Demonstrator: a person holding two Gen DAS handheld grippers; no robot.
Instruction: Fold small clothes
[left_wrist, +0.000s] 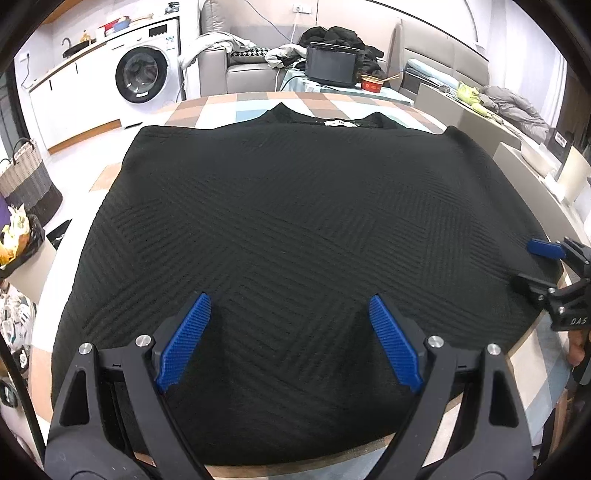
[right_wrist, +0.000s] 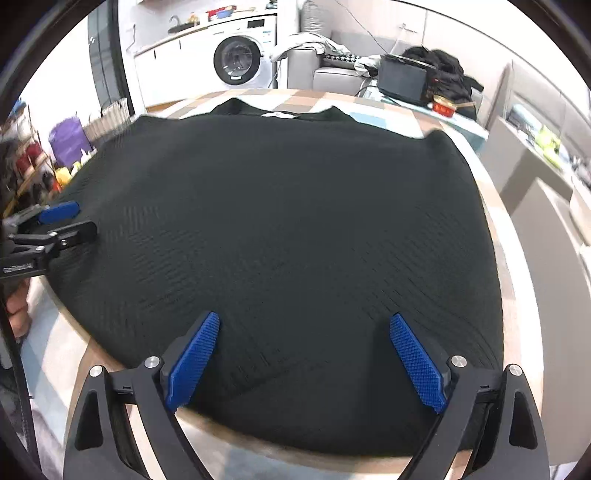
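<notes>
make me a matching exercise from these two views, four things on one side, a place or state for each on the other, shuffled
Things
1. black sweater
2. left gripper
3. washing machine
4. white neck label

Places or states
A. against the far wall, beside the white cabinets
B. spread flat on the checked table
C. at the sweater's collar, on the far edge
D. open over the sweater's near hem, nothing between its fingers

Pairs: 1-B, 2-D, 3-A, 4-C
</notes>
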